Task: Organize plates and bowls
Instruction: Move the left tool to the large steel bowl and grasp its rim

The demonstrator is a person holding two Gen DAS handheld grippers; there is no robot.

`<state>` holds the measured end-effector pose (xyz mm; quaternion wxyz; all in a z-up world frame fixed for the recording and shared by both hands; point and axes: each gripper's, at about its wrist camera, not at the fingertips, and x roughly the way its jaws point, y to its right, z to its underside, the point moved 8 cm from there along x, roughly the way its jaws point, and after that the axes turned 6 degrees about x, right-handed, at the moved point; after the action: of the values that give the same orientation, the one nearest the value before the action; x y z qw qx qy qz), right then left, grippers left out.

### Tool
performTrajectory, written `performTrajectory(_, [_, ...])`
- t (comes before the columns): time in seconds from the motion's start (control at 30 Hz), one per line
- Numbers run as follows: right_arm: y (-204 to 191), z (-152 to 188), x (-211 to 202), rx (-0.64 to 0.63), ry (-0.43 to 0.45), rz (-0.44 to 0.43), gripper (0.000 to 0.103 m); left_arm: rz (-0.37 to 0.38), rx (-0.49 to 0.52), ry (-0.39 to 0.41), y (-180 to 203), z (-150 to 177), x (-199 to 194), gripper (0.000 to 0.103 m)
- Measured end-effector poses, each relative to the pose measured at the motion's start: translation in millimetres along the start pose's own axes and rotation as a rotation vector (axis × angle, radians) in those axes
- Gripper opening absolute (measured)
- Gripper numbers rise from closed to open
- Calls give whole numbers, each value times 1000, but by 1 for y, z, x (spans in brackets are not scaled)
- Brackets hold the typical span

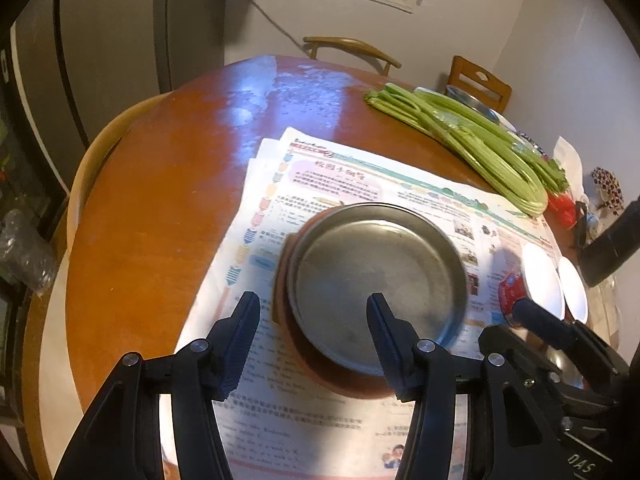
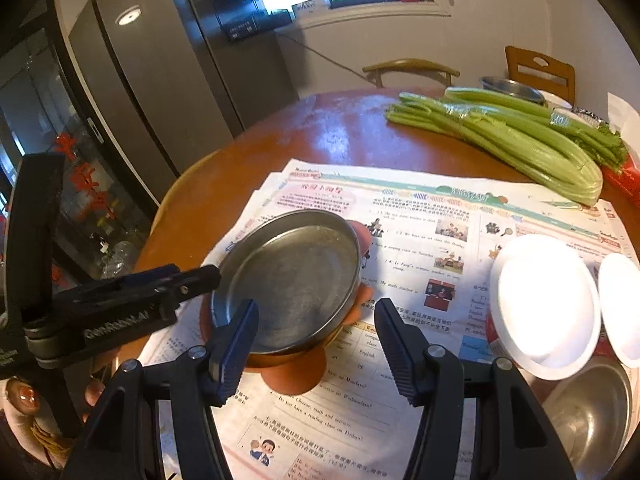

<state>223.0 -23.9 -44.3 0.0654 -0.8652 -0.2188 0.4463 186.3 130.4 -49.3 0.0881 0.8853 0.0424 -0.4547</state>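
A round steel plate (image 1: 376, 276) (image 2: 288, 280) lies on top of an orange-brown dish (image 1: 304, 356) (image 2: 300, 376), both on spread newspaper. My left gripper (image 1: 312, 316) hovers over the plate's near-left rim with its fingers apart and nothing pressed between them; from the right wrist view its fingertips (image 2: 208, 276) sit beside the plate's left rim. My right gripper (image 2: 316, 328) is open over the plate's near edge, holding nothing. Two white bowls (image 2: 548, 300) (image 2: 624, 304) stand to the right, with a steel bowl (image 2: 592, 408) in front of them.
The round wooden table (image 1: 168, 208) carries the newspaper (image 2: 420, 216), a bundle of celery (image 2: 520, 144) at the back right, another steel bowl (image 2: 512, 86) behind it and a red packet (image 2: 624, 180). Chairs (image 2: 412, 70) stand at the far side; a fridge (image 2: 168, 92) is on the left.
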Motion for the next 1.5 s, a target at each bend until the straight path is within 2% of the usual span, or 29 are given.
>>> performTrajectory(0.23, [12, -1, -38, 4, 81, -6, 61, -1, 46, 32, 31, 3, -20, 57])
performTrajectory(0.4, [32, -1, -63, 20, 127, 8, 61, 20, 101, 36, 67, 6, -26, 57])
performTrajectory(0.7, [78, -3, -105, 24, 204, 77, 61, 66, 167, 41, 130, 9, -27, 58])
performTrajectory(1.07, [136, 6, -134, 53, 225, 150, 61, 123, 272, 37, 207, 12, -24, 58])
performTrajectory(1.5, [197, 31, -152, 130, 214, 229, 61, 157, 314, -20, 248, 34, -8, 58])
